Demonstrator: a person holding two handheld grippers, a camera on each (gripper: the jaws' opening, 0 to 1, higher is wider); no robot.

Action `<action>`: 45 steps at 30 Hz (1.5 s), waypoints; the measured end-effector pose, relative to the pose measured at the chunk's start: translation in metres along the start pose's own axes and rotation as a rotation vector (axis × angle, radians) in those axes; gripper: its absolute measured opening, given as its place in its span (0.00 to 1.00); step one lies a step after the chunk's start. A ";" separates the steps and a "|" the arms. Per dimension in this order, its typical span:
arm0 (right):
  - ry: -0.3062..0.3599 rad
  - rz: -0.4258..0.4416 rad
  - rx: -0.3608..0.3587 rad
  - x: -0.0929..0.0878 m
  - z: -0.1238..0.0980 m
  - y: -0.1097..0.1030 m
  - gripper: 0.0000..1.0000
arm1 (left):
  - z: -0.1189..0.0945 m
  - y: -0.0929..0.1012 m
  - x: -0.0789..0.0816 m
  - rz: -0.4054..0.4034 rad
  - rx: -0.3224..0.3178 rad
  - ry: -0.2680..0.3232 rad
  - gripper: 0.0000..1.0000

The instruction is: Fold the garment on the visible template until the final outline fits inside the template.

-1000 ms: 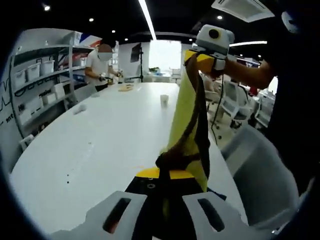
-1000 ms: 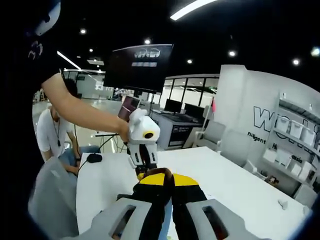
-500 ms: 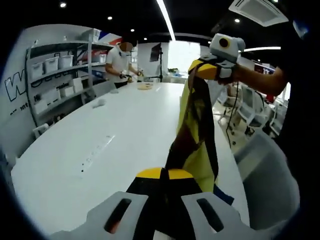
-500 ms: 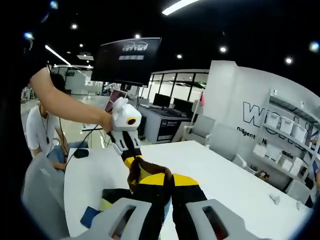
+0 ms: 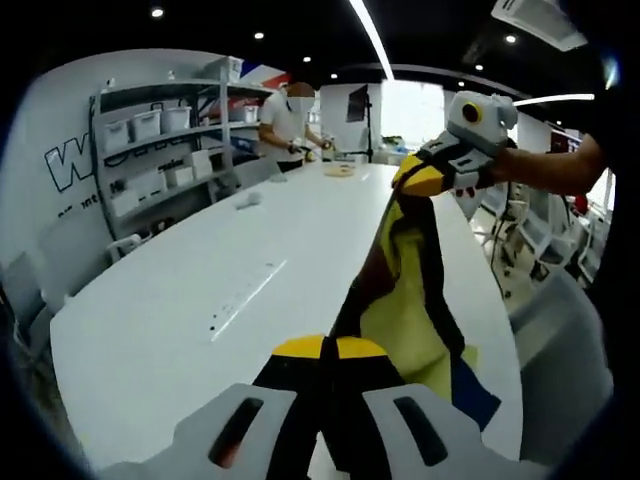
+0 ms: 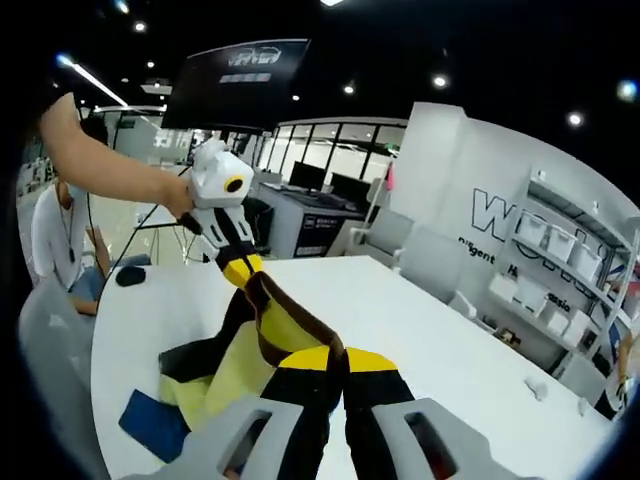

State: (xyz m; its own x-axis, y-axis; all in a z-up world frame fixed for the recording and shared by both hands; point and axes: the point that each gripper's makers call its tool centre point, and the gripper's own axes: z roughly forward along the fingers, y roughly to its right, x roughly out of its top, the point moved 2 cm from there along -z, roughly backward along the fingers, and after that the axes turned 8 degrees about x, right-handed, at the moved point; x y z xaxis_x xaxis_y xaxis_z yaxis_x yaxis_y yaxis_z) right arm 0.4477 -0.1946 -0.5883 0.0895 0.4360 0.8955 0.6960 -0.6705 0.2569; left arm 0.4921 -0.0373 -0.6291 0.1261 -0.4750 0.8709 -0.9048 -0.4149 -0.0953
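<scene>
A yellow garment [image 5: 405, 300] with dark brown trim is stretched in the air between my two grippers, above a long white table [image 5: 200, 300]. My left gripper [image 5: 322, 350] is shut on one end of it. Its other end is held by my right gripper [image 5: 425, 180], up on the right. In the right gripper view my right gripper [image 6: 325, 360] is shut on the garment [image 6: 225, 360], and the left gripper [image 6: 238, 270] pinches the far end. The lower fabric sags onto the table [image 6: 400, 320]. A blue patch [image 5: 472, 392] [image 6: 150, 422] lies under it; I cannot tell whether it is the template.
A person [image 5: 290, 115] stands at the table's far end beside shelves [image 5: 150, 150] with bins. Small items [image 5: 340, 170] lie on the table there. Grey chairs [image 5: 560, 340] line the near side. A seated person [image 6: 55, 240] and a hanging screen [image 6: 235, 70] are beyond.
Both grippers have moved apart and lower. The garment, which hung steeply before, now runs flatter and more spread out, with more of its fabric resting on the table.
</scene>
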 end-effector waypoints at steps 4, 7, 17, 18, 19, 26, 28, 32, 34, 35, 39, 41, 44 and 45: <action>-0.017 0.006 -0.013 -0.012 0.017 0.006 0.00 | 0.008 -0.016 -0.004 0.001 0.078 -0.025 0.07; -0.043 -0.015 -0.013 -0.023 0.031 0.007 0.00 | 0.014 -0.029 -0.009 0.005 0.142 -0.048 0.08; -0.104 -0.009 0.004 -0.056 0.066 0.011 0.00 | 0.029 -0.055 -0.029 -0.029 0.210 -0.104 0.08; -0.112 -0.013 -0.002 -0.060 0.071 0.013 0.00 | 0.030 -0.057 -0.030 -0.036 0.216 -0.107 0.08; -0.117 -0.019 -0.007 -0.062 0.074 0.014 0.00 | 0.033 -0.059 -0.033 -0.043 0.223 -0.110 0.08; -0.164 -0.031 -0.039 -0.081 0.100 0.028 0.00 | 0.052 -0.081 -0.050 -0.059 0.268 -0.140 0.08; -0.182 -0.030 -0.044 -0.088 0.105 0.030 0.00 | 0.059 -0.086 -0.056 -0.086 0.283 -0.125 0.08; -0.223 -0.026 -0.045 -0.106 0.116 0.031 0.00 | 0.067 -0.091 -0.072 -0.130 0.305 -0.142 0.08; -0.237 -0.021 -0.048 -0.114 0.120 0.031 0.00 | 0.071 -0.091 -0.081 -0.145 0.313 -0.154 0.08; -0.242 -0.018 -0.049 -0.118 0.122 0.031 0.00 | 0.073 -0.090 -0.087 -0.152 0.310 -0.166 0.08; -0.266 0.012 -0.050 -0.134 0.131 0.030 0.00 | 0.080 -0.093 -0.102 -0.186 0.318 -0.186 0.08; -0.270 0.030 -0.047 -0.138 0.137 0.029 0.00 | 0.082 -0.094 -0.107 -0.202 0.321 -0.198 0.08; -0.285 0.037 -0.049 -0.145 0.146 0.030 0.00 | 0.087 -0.097 -0.115 -0.216 0.327 -0.208 0.08; -0.294 0.039 -0.047 -0.148 0.149 0.029 0.00 | 0.087 -0.097 -0.117 -0.221 0.329 -0.213 0.08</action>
State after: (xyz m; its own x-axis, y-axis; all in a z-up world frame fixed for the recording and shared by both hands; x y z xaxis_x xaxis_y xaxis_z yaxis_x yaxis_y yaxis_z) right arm 0.5608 -0.1895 -0.7679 0.3226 0.5596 0.7634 0.6552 -0.7141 0.2466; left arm 0.6004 -0.0093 -0.7641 0.4139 -0.4817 0.7724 -0.6736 -0.7328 -0.0960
